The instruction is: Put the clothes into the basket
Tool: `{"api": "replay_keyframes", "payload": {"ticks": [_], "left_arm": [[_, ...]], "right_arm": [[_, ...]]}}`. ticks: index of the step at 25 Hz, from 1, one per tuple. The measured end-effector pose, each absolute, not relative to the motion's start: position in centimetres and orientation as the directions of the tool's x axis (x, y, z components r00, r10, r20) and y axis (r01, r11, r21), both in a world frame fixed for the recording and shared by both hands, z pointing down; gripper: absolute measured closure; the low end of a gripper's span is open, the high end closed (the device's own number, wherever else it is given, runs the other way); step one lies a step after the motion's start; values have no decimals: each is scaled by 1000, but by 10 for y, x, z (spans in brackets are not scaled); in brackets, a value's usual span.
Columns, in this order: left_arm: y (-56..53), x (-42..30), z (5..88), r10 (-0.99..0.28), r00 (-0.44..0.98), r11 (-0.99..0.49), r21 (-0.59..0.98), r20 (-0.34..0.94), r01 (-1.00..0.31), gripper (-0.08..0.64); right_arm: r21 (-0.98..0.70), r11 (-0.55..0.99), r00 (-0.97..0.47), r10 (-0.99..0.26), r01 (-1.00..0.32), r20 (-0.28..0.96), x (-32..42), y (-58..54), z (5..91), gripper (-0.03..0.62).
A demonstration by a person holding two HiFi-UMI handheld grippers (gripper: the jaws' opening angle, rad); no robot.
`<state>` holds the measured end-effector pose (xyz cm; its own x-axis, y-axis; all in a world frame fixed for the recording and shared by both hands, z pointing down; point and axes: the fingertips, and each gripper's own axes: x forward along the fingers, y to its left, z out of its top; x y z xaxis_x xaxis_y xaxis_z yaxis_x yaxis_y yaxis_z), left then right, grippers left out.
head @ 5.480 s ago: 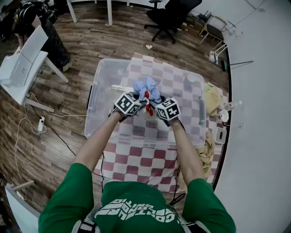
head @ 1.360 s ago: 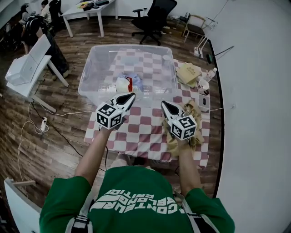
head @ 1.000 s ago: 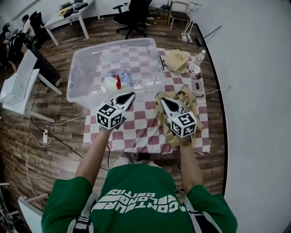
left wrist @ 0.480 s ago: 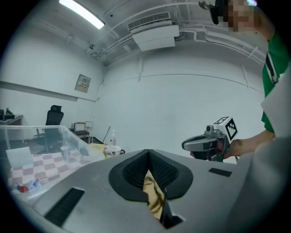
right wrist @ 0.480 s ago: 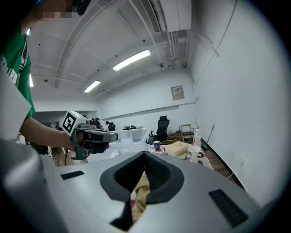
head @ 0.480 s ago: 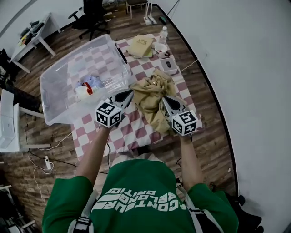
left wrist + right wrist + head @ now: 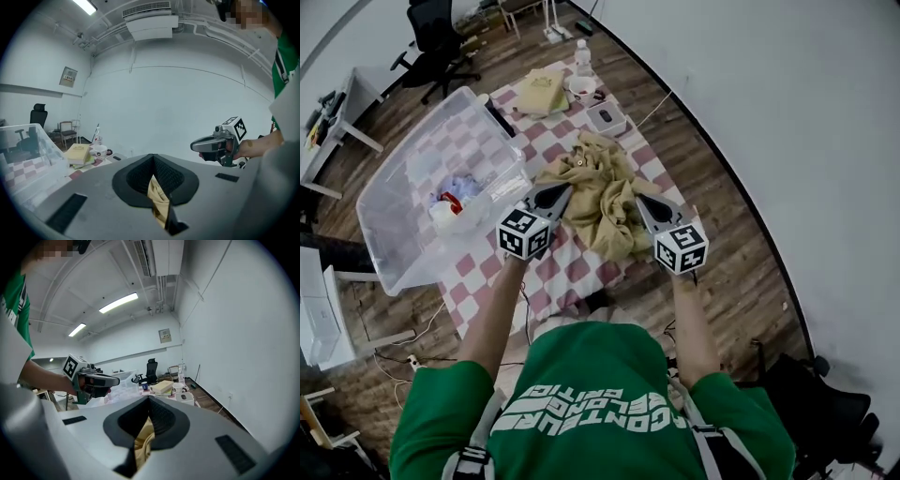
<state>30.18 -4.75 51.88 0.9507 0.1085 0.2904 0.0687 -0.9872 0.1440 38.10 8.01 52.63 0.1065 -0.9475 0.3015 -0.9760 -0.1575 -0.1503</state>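
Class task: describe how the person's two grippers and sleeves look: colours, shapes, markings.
The left gripper and right gripper each have a tapering grey body, black pads and a white cube of black square markers. The person wears a green short-sleeved shirt with white lettering.

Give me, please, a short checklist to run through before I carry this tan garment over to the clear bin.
1. Left gripper shut on the tan garment: ok, cloth is pinched between its jaws.
2. Right gripper shut on the same garment: ok, cloth shows between its jaws too.
3. Garment lifted off the checkered tablecloth: cannot tell from above; it looks bunched there.
4. Room in the clear plastic bin: ok, only a small pile of clothes lies inside.
5. Way to the bin free: ok; the white box, mug and book stand farther back, not between.
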Motion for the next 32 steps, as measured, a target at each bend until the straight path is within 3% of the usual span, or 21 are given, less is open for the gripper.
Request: {"api": "replay_keyframes", "payload": {"ticks": [10,12,14,16,21,27,32], "left_arm": [[-58,321,552,108,922,-990,129,372,64,554],[-62,325,562,110,911,-990,123,397,66,524],[-65,330,577,118,896,-990,123,428,71,447],[-68,333,592,120,880,-990,119,460,73,406],[-83,343,623,94,848,-995,88,522,57,314],[-101,363,666,38,789,-999,-2,613,50,199],[-116,379,708,14,710,-994,-66,704,86,149]], "right_arm": [[-235,-263,169,-919,-936,356,394,103,570,583],[-253,-282,172,-908,-925,381,395,107,584,579],[-271,-295,169,-897,-916,408,395,110,602,530],[-287,-306,159,-885,-908,438,394,111,621,439],[-333,-333,134,-856,-882,500,394,107,662,324],[-355,-375,123,-816,-856,565,399,91,705,238],[-366,-402,112,-786,-839,608,404,64,743,218]]}}
